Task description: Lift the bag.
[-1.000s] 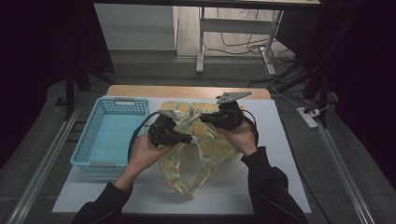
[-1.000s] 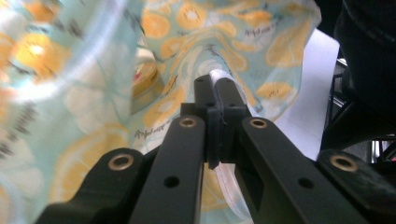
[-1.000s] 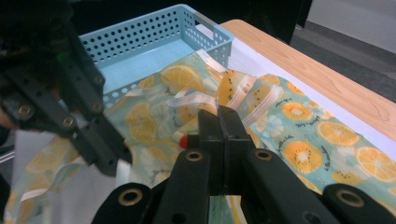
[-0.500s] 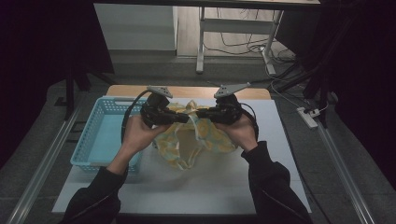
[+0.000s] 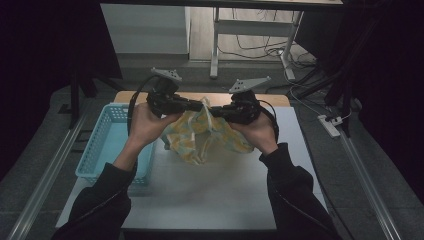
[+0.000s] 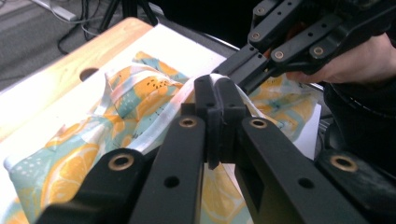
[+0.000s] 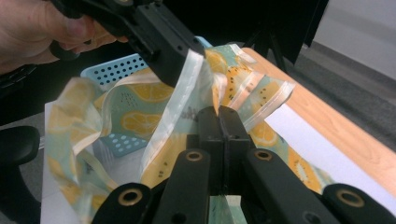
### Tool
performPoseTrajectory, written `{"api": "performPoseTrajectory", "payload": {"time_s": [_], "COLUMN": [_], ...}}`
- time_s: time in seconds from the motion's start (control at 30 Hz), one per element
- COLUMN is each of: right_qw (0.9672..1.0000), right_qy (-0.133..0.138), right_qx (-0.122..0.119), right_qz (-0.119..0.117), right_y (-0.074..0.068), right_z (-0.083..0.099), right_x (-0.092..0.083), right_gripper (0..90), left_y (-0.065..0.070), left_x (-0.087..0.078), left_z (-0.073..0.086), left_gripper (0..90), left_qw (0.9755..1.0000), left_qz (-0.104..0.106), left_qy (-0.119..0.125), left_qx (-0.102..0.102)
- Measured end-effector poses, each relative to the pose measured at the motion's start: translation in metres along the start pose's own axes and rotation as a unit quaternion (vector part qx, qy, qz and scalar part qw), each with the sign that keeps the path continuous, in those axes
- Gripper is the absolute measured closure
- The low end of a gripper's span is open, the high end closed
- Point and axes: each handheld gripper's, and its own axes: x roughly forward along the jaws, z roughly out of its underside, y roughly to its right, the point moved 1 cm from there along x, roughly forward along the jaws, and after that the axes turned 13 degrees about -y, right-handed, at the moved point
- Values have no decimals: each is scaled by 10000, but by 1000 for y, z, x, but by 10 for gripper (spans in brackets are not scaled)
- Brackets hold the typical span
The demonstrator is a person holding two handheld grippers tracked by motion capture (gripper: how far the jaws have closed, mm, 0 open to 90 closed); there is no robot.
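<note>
Your right tongs are pressed together on a pale strip of the lemon-print cloth. Just above and left of them, your left tongs pinch the same strip. Behind the cloth sits the blue basket; right of it runs the tabletop.

Glossy plastic bag; perforated plastic basket; wooden table edge.

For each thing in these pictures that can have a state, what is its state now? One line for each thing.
Left gripper: shut on the bag's white edge.
Right gripper: shut on the same edge, close beside the left one.
Fruit-print bag: pinched at its top, lifted, lower part hanging to the table.
Blue basket: upright on the table; inside partly hidden.
</note>
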Motion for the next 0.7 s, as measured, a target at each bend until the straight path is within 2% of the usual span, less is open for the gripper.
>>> {"api": "performPoseTrajectory", "payload": {"time_s": [0.4,0.7], "right_qw": [9995,9988], "right_qy": [136,230], "right_qx": [-139,-175], "right_qz": [243,391], "right_y": [-1,-1], "right_z": [-24,-37], "right_x": [-25,-37], "right_gripper": [900,900], "left_y": [2,6], "left_x": [-23,-32], "left_z": [-26,-39], "left_gripper": [898,899], "left_qw": [9994,9980], "left_qz": [-177,-391], "left_qy": [293,469], "left_qx": [58,128]}}
